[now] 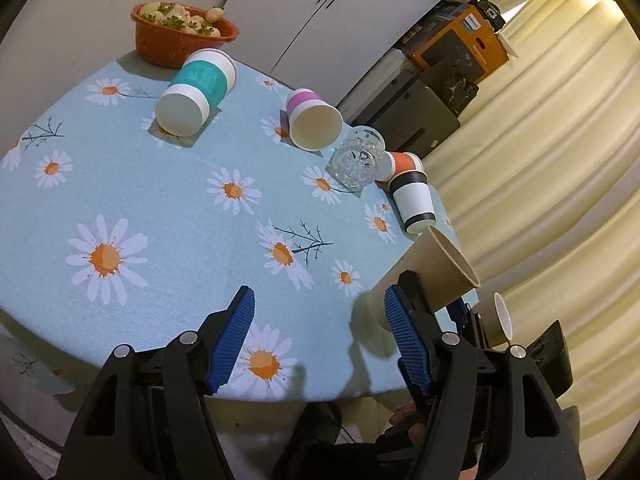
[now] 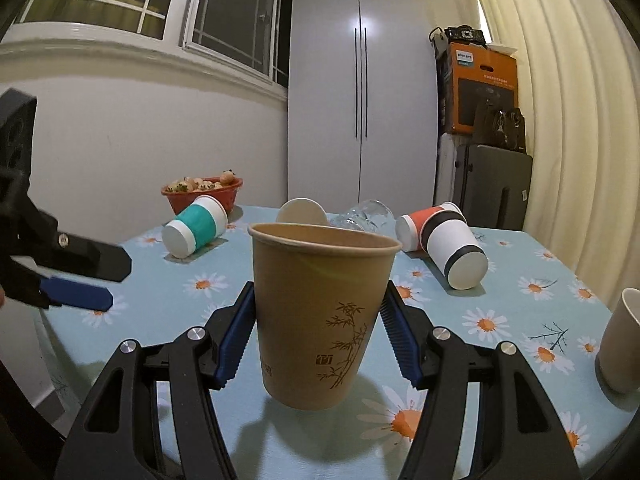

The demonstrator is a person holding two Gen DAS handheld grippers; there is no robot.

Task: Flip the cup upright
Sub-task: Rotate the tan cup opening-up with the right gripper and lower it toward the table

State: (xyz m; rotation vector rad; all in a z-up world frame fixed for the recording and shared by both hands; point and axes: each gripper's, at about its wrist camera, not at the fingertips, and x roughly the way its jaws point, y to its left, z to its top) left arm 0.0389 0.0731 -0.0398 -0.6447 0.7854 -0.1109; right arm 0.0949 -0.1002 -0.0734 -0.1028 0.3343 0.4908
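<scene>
A tan paper cup [image 2: 320, 320] with a bamboo print stands upright on the daisy tablecloth [image 2: 192, 312], mouth up, between the blue pads of my right gripper [image 2: 318, 320]. The jaws are spread; the left pad touches the cup wall and the right pad stands slightly off it. In the left wrist view the same cup [image 1: 432, 276] shows just right of my left gripper [image 1: 320, 330], which is open and empty above the table's near edge. The left gripper also shows in the right wrist view [image 2: 76, 296].
Lying on their sides: a teal-banded cup [image 1: 196, 92], a pink-banded cup [image 1: 314, 120], a glass tumbler [image 1: 356, 158], an orange cup [image 1: 402, 164] and a black-banded cup [image 1: 412, 202]. A beige cup [image 2: 620, 340] stands upright at right. A red strawberry bowl [image 1: 180, 36] sits at the back.
</scene>
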